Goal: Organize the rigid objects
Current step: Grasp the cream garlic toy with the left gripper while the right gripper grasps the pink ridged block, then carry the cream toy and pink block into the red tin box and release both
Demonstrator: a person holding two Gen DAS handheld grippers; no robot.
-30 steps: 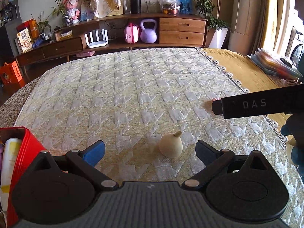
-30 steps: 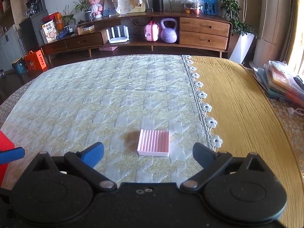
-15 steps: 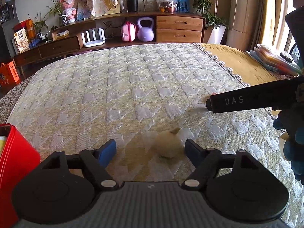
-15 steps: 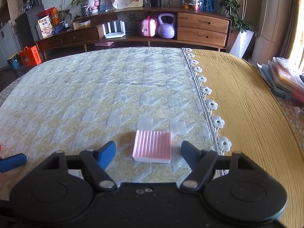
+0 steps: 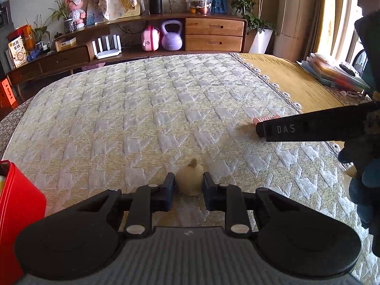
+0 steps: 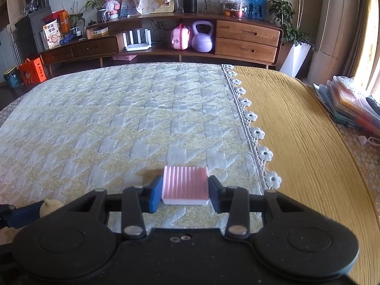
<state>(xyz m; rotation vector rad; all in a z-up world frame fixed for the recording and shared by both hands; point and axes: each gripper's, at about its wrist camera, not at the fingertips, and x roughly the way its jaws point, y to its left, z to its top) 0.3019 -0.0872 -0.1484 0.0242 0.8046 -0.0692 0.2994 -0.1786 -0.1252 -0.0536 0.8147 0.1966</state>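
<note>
I am closing my left gripper (image 5: 188,185) on the small cream garlic-shaped piece (image 5: 189,182) lying on the quilted cover (image 5: 147,118), pads pressing its round sides at the widest part; it looks light, hard and smooth, so it may squirt out if I am squeezing off-centre. My right gripper (image 6: 185,191) is pinching the pink ridged block (image 6: 185,184) by its two side edges near the lace trim (image 6: 257,134); I am judging it light and stiff, though possibly spongy. The red bin (image 5: 16,213) is waiting at my left.
</note>
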